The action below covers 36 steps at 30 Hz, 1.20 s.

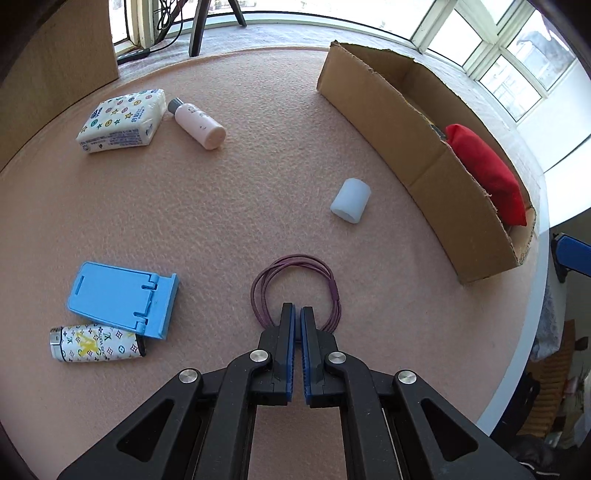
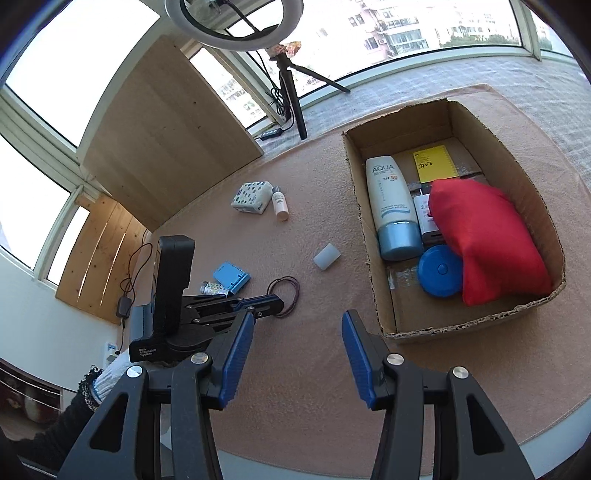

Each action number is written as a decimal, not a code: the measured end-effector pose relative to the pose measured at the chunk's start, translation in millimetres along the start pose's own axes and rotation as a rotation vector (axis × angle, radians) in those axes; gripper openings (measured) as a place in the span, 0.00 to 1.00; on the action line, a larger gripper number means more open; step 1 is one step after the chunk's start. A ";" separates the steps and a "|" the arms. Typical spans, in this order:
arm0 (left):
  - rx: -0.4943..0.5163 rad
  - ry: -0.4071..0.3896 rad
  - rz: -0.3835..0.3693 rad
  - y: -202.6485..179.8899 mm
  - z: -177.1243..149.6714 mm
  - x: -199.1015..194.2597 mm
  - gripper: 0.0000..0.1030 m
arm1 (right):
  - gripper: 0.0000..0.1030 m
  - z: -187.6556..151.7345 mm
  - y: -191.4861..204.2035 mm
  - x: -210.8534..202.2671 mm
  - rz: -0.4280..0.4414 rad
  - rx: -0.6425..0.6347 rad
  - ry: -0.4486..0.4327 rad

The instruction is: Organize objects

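Hair ties point(image 1: 295, 291), floppy and light; my left tongs point(image 1: 297, 314) look clenched on their near loop, right tongs point(image 2: 297, 321) gaping, empty.

- A home room, high up in an apartment: curved bay windows point(image 2: 66, 66) at twelve o'clock overlook residential towers point(image 2: 399, 29).
- Ring light point(image 2: 232, 22) on a tripod (a filming setup).
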<state>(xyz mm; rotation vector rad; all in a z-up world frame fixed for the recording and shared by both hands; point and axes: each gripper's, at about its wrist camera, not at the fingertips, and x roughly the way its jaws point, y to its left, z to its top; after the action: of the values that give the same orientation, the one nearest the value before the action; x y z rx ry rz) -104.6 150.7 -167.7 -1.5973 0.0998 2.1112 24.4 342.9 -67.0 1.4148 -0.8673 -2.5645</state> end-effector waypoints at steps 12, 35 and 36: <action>-0.088 -0.044 -0.019 11.9 -44.3 -28.0 0.04 | 0.45 53.1 28.2 102.8 -0.132 -0.134 0.190; -0.138 -0.124 -0.056 38.9 -61.4 -53.0 0.04 | 0.45 65.8 16.6 189.3 -0.485 -0.193 0.389; -0.138 -0.121 -0.055 39.3 -61.1 -51.4 0.07 | 0.45 64.3 15.0 188.8 -0.478 -0.184 0.396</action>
<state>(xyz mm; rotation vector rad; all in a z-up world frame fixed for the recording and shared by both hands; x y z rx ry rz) -56.8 78.2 -148.4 -1.5253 -0.1311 2.2066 -137.2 295.0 -174.7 2.1699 -0.2477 -2.4186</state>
